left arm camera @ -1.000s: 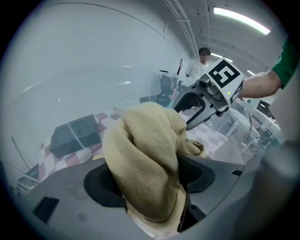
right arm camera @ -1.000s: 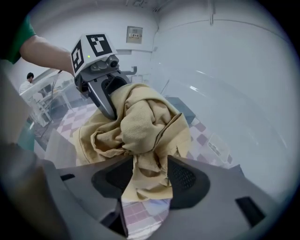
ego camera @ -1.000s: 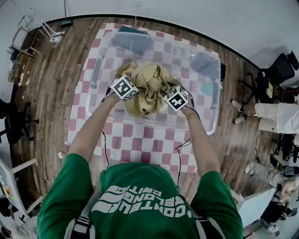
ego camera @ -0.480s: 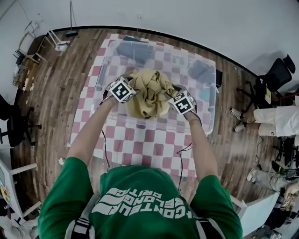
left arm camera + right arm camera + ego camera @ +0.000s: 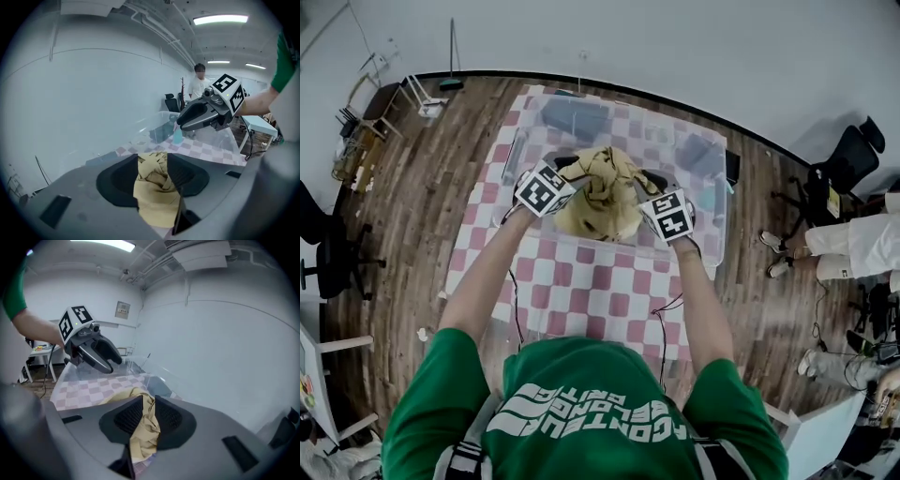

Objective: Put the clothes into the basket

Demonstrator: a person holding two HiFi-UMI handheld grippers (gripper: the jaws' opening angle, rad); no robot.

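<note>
A crumpled tan garment (image 5: 605,192) hangs bunched between my two grippers, above the clear plastic basket (image 5: 718,211) on the pink-checked table (image 5: 581,291). My left gripper (image 5: 565,180) grips the bundle's left side, and the tan cloth (image 5: 157,187) fills the gap between its jaws. My right gripper (image 5: 643,199) grips the right side, with a fold of the cloth (image 5: 143,432) pinched between its pads. Both pairs of jaws have just been closing on the cloth. Each gripper view shows the other gripper: the right one (image 5: 206,115) and the left one (image 5: 93,352).
Dark folded clothes (image 5: 572,117) lie in the basket's far part. A seated person's legs (image 5: 853,239) and an office chair (image 5: 848,155) are at the right, and a black chair (image 5: 328,253) at the left. A person (image 5: 199,84) stands beyond the table.
Both grippers have risen together and lifted the tan garment up out of the basket. The bundle is now squeezed tighter between them.
</note>
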